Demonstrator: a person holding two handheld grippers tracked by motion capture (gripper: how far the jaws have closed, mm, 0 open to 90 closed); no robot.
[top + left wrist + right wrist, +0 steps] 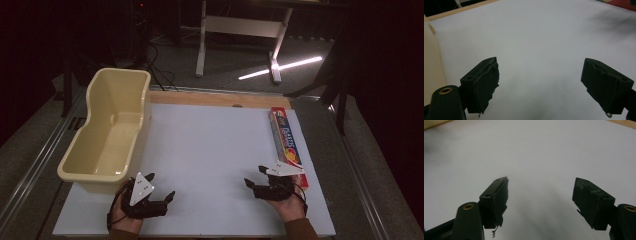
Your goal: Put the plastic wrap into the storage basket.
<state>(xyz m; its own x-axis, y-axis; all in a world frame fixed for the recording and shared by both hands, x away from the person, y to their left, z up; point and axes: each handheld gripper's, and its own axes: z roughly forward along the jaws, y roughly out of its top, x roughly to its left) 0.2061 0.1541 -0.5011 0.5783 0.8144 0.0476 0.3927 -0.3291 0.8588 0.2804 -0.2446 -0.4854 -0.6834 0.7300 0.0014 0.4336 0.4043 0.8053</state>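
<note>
We see the foil box (287, 145) lying on the counter (210, 150), just beside the right gripper (254, 176). Its jaws are released and empty. The left gripper (160, 186), near the tub (107, 131), also gapes empty.

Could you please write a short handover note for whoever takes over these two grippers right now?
Left gripper: open, holding nothing, low over the white board near its front left, right beside the cream tub.
Right gripper: open, holding nothing, at the front right, just beside the near end of the plastic wrap box.
The box lies flat along the board's right edge, untouched. The tub stands on the left side, with nothing visible inside.
Done: nothing yet, by the look of it.
Left: probably grasp the box with the right gripper and carry it over to the tub.
</note>
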